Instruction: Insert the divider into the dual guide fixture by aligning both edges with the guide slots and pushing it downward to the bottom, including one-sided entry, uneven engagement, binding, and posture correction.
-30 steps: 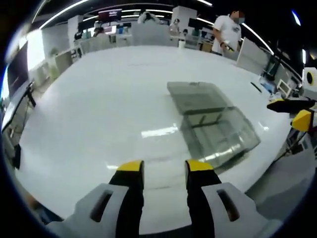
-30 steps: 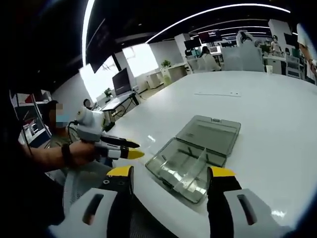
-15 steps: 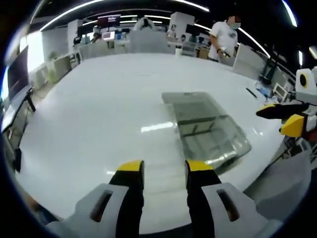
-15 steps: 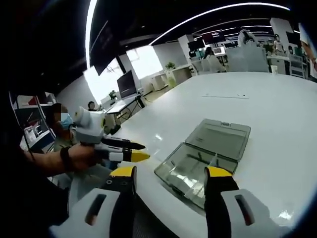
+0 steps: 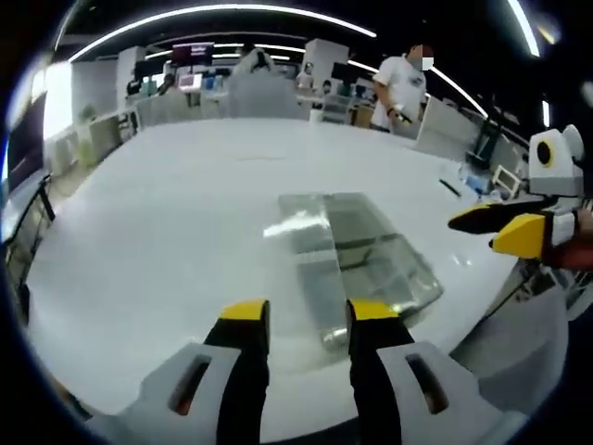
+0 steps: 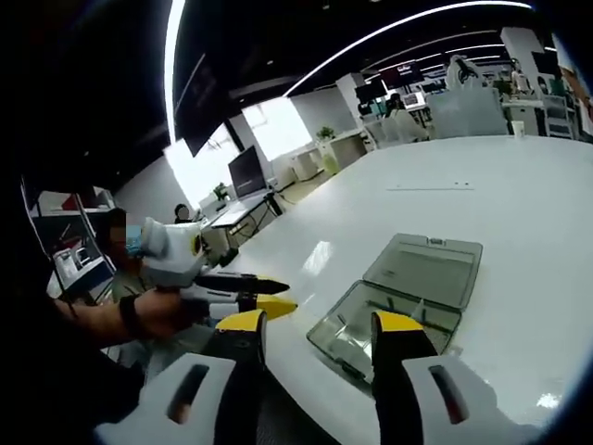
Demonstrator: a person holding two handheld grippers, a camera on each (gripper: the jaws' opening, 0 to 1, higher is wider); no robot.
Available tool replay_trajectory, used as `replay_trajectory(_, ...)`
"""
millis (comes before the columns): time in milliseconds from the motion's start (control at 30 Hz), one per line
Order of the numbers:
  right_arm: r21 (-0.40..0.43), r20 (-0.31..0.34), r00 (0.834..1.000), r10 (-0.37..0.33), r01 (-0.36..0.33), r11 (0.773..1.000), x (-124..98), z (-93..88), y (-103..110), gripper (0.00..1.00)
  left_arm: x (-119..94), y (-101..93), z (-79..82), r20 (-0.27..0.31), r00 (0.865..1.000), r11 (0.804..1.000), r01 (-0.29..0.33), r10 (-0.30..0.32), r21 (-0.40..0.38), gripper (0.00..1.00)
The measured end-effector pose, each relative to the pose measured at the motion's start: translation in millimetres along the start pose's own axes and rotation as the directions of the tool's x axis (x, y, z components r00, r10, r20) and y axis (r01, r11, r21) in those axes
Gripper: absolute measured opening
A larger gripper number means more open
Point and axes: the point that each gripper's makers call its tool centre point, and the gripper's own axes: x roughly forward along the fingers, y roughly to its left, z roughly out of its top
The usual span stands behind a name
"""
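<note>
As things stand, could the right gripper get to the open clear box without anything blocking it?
Probably yes. The clear box lies open on the white table just ahead of the right gripper, whose jaws are apart and empty. The left gripper hovers off to the side, not between them.

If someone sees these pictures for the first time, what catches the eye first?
A clear plastic box lies open near the edge of the big white table, its lid flat beside it. Both grippers hover off that edge, yellow-tipped fingers apart and empty: the left gripper and the right gripper.
</note>
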Motion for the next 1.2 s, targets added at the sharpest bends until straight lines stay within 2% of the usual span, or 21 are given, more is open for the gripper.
replay_trajectory(200,0.027,0.008,1.000,0.025,-0.025,0.999,1,3.0,4,0.37,-4,-13.3,7.2,0.041,0.998,0.999,0.045,-0.045,0.002,0.31)
replay_trajectory(367,0.043,0.038,0.999,0.036,-0.038,0.998,2,10.9,6,0.31,-8,-30.3,15.6,0.084,0.991,0.994,0.106,-0.106,0.004,0.31)
replay_trajectory(467,0.050,0.027,0.998,0.057,-0.058,0.997,5,10.4,9,0.27,-8,-35.4,17.0,0.089,0.991,0.995,0.102,-0.103,0.009,0.31)
replay_trajectory(533,0.045,0.021,0.998,0.059,-0.060,0.997,6,9.1,10,0.27,-8,-40.0,21.6,0.116,0.986,0.993,0.121,-0.120,0.005,0.31)
replay_trajectory(867,0.064,0.037,0.996,0.078,-0.080,0.995,9,11.8,13,0.25,-8,-54.7,28.8,0.136,0.975,0.984,0.178,-0.176,-0.005,0.31)
replay_trajectory(1200,0.098,0.072,0.995,0.065,-0.072,0.993,11,18.6,8,0.18,-12,-74.6,34.3,0.164,0.956,0.970,0.244,-0.242,0.008,0.31)
